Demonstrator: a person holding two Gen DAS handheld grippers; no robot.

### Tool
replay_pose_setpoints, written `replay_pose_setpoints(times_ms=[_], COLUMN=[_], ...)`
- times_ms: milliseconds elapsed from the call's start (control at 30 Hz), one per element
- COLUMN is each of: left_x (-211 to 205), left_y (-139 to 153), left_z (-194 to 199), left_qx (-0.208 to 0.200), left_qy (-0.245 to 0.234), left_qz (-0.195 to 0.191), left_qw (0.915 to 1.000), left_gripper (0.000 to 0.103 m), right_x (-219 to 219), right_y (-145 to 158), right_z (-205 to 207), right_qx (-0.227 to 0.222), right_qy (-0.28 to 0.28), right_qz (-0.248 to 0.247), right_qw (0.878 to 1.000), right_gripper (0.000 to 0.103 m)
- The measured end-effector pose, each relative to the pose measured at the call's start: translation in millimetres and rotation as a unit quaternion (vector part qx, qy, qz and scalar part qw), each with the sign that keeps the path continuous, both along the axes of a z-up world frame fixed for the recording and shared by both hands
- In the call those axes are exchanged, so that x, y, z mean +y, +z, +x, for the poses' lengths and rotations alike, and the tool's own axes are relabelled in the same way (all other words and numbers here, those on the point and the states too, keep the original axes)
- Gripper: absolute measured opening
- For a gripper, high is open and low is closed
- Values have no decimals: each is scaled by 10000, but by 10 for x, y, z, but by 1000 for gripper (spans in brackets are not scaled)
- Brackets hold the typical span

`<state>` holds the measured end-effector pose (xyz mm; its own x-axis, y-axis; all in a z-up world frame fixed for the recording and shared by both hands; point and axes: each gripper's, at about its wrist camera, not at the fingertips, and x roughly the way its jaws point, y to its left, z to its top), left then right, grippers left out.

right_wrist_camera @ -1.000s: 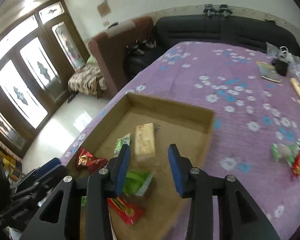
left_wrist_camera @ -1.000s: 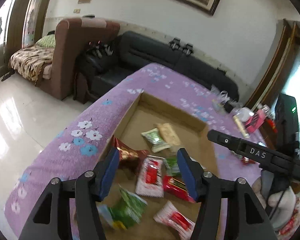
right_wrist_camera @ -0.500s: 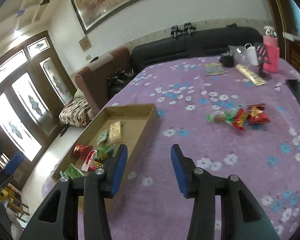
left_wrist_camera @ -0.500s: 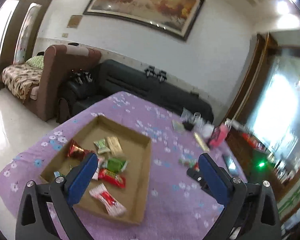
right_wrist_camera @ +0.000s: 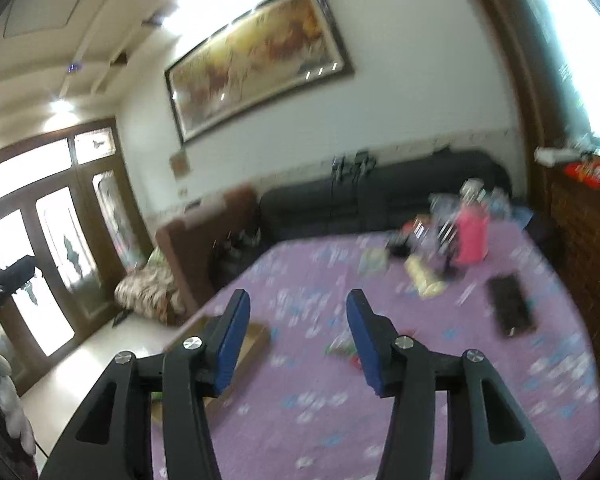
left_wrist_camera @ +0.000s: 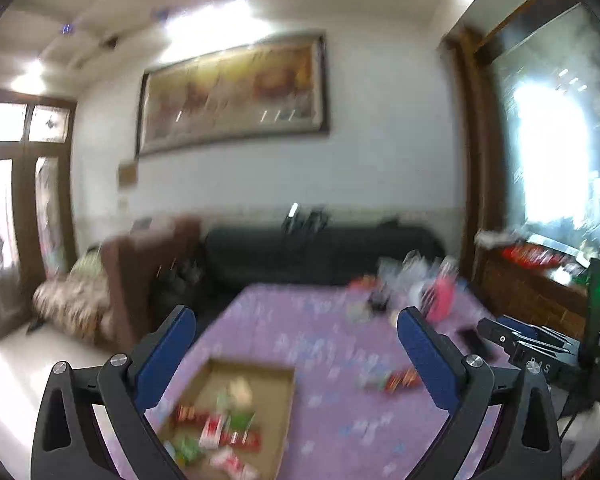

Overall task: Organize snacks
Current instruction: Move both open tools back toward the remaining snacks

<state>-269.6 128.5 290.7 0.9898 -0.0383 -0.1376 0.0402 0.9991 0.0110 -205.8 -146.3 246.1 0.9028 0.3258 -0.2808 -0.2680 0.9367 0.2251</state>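
Both views are blurred by motion. In the left wrist view a shallow cardboard tray [left_wrist_camera: 278,412] lies on the purple flowered tablecloth [left_wrist_camera: 324,344] and holds several red, green and white snack packets [left_wrist_camera: 216,432]. A few loose packets [left_wrist_camera: 392,378] lie on the cloth to its right. My left gripper [left_wrist_camera: 296,338] is wide open and empty, high above the table. My right gripper [right_wrist_camera: 298,326] is open and empty, also raised. In the right wrist view the tray corner [right_wrist_camera: 256,338] shows by the left finger and the loose packets [right_wrist_camera: 342,346] by the right finger.
At the table's far end stand a pink bottle [right_wrist_camera: 472,234], clear bags and a yellow packet [right_wrist_camera: 422,276]. A dark phone [right_wrist_camera: 510,308] lies at the right. A black sofa [left_wrist_camera: 320,252] and brown armchair [left_wrist_camera: 148,268] stand behind. The other gripper [left_wrist_camera: 532,346] shows at the right.
Both grippers have lifted up and back from the tray, so the table now looks small and far. The left jaws have opened wider. Neither holds anything.
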Motion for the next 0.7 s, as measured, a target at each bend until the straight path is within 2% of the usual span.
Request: replay_pose_setpoints(times_ms=[33, 100, 200, 233, 300, 367, 433, 500, 600, 700], left_x=[-25, -47, -16, 4, 19, -17, -2, -73, -134, -191], left_y=[108, 219, 180, 96, -52, -219, -401, -541, -740, -921], left_z=[-15, 38, 223, 328, 468, 610, 767, 871, 1013, 1225], left_qx=[-41, 156, 838, 1190, 1611, 1890, 2235, 2503, 2665, 2863], left_qy=[-22, -64, -521, -696, -875, -955, -1216, -1333, -1393, -1364], left_qz=[53, 136, -19, -143, -334, -420, -644, -726, -679, -789], left_qw=[10000, 9998, 9951, 9903, 9825, 9764, 9649, 9562, 9513, 9451], left_gripper=[102, 102, 102, 102, 101, 89, 60, 48, 48, 48], right_x=[-91, -232, -394, -433, -498, -530, -548, -576, -586, -556], right_y=[119, 277, 299, 228, 20, -295, -653, -933, -1290, -1460], right_z=[-42, -73, -7, 70, 252, 561, 847, 1051, 1279, 1470], right_qx=[-98, -215, -82, 85, 501, 1114, 1574, 1895, 2206, 2386], right_qy=[-119, -223, -409, -409, -309, -221, -274, -322, -420, -530], right_qz=[-84, -140, -288, -293, -111, 107, 251, 373, 603, 695], right_qw=[9998, 9994, 9987, 9987, 9982, 9935, 9868, 9806, 9726, 9672], right_gripper=[53, 57, 60, 60, 60, 60, 54, 50, 50, 50])
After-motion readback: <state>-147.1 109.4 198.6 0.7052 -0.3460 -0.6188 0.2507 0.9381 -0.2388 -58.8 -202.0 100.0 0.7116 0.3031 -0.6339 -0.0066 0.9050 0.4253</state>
